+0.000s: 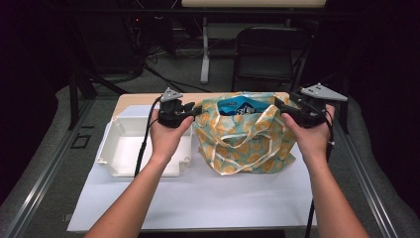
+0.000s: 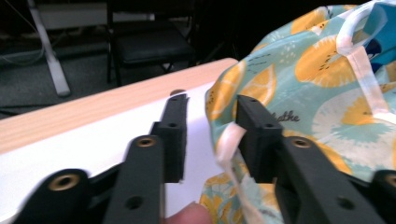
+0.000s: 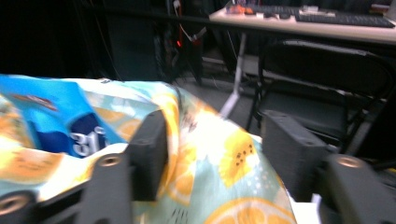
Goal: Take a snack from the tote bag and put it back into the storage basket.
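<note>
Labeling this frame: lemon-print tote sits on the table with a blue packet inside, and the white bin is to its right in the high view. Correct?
One slip: the white bin is to the left of the lemon-print tote, not the right, as the high view shows. The rest holds: the tote sits on the table with the blue packet inside its open top.
</note>
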A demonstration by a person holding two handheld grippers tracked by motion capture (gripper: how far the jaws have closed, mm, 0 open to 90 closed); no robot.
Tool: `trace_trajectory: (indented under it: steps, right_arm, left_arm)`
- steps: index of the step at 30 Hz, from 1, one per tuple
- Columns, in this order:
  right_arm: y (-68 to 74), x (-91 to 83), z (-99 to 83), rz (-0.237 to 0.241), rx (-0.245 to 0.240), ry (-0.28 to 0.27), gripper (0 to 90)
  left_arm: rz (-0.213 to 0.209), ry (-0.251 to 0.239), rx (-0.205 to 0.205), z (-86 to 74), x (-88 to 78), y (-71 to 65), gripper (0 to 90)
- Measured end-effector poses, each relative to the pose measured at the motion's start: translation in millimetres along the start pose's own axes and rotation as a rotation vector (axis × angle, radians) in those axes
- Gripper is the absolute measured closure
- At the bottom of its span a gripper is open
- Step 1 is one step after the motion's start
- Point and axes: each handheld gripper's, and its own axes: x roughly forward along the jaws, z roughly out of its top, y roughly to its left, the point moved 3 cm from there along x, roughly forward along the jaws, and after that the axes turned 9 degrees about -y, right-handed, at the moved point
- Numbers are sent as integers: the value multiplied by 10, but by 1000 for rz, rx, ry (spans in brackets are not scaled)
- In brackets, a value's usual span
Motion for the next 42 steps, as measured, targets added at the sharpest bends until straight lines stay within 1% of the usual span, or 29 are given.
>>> trace_trajectory:
  steps: [1, 2, 3, 6, 8, 10, 12, 13, 15, 17, 19, 20, 21, 23, 25, 26, 27, 28, 29, 31, 33, 34, 35, 37, 38, 39, 40, 41, 42]
  right_arm:
    - [0, -49, 13, 5, 9, -23, 361]
    - [8, -188, 44, 21, 13, -59, 324]
    - [8, -188, 44, 21, 13, -59, 324]
    - [34, -367, 53, 17, 1, -81, 309]
    - [53, -462, 28, 7, 16, -81, 320]
    - [124, -549, -45, 15, 46, -79, 356]
    - [260, -628, -170, 43, 48, -84, 385]
    - [334, -655, -240, 53, 36, -76, 387]
    - [453, -660, -360, 77, 39, -63, 379]
    - [561, -596, -488, 117, 53, -19, 358]
    - [605, -503, -574, 127, 64, 25, 368]
    - [617, -454, -607, 135, 75, 46, 410]
    - [621, -414, -630, 135, 75, 66, 486]
    - [631, -359, -645, 164, 87, 85, 707]
    - [659, -330, -609, 200, 86, 66, 849]
    - [667, -325, -588, 203, 78, 58, 876]
    - [677, -319, -560, 207, 70, 45, 896]
    - [689, -309, -511, 205, 54, 27, 900]
    - [689, -309, -511, 205, 54, 27, 900]
    - [705, -302, -483, 199, 52, 17, 900]
    - [734, -296, -480, 211, 38, 9, 900]
    - [770, -298, -488, 215, 18, 0, 900]
    - [770, -298, -488, 215, 18, 0, 900]
    - [787, -303, -498, 225, 12, -7, 900]
    - [787, -307, -501, 223, 6, -7, 900]
    - [786, -311, -504, 218, -3, -11, 900]
    - [771, -324, -502, 214, -19, -12, 900]
    - [771, -324, -502, 214, -19, -12, 900]
    - [768, -328, -496, 209, -18, -17, 900]
  left_arm:
    - [9, -11, 12, 23, -48, -3, 558]
    - [13, -26, 19, 37, -73, -8, 528]
    - [18, -31, 26, 53, -103, -15, 528]
    - [30, -73, 50, 106, -191, -59, 523]
    - [36, -98, 58, 132, -241, -100, 526]
    - [26, -120, 56, 146, -300, -142, 530]
    - [21, -135, 65, 141, -354, -197, 533]
    - [16, -139, 74, 130, -380, -225, 534]
    - [-3, -134, 92, 85, -423, -284, 534]
    - [-27, -126, 107, 14, -457, -345, 531]
    - [-53, -115, 114, -74, -479, -399, 524]
    - [-63, -110, 117, -115, -487, -426, 518]
    - [-78, -109, 123, -151, -493, -451, 513]
    - [-106, -98, 134, -208, -491, -499, 487]
    - [-131, -92, 133, -244, -480, -549, 415]
    - [-147, -91, 134, -258, -467, -581, 384]
    - [-147, -88, 139, -270, -447, -617, 338]
    - [-154, -72, 150, -278, -435, -646, 247]
    - [-161, -67, 150, -284, -421, -671, 247]
    - [-156, -41, 158, -297, -367, -725, 192]
    - [-154, -21, 165, -307, -309, -763, 178]
    - [-138, -12, 171, -312, -283, -775, 243]
    - [-128, -5, 174, -315, -264, -779, 243]
    - [-114, 4, 175, -313, -245, -780, 460]
    - [-111, 6, 173, -311, -244, -780, 540]
    - [-121, 11, 172, -306, -248, -773, 653]
    - [-120, 11, 172, -298, -260, -769, 830]
    - [-121, 9, 176, -286, -271, -761, 830]
    - [-131, 7, 172, -271, -281, -754, 886]
